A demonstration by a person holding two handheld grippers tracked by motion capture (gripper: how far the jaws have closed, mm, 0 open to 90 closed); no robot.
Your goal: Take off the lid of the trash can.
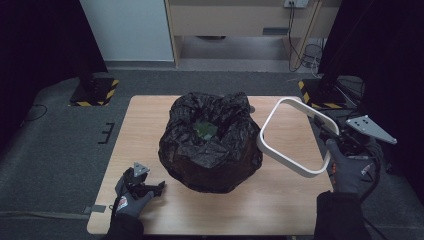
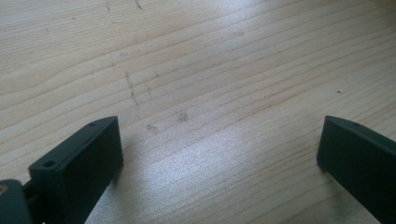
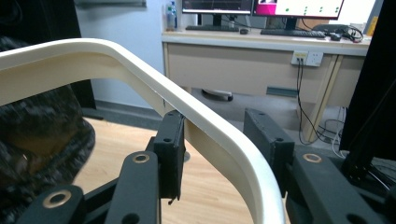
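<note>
1. Left gripper rests on the pale wooden table, jaws spread wide, holding nothing
2. Right gripper clamps the white rim ring, raised beside the black bin bag
3. Beyond: grey floor, desk with monitors

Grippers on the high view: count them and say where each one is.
2. The left gripper rests on the table beside the black bag; the right gripper holds the white ring.

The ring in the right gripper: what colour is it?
White, or slightly cream; the ring shows best in the high view.
</note>
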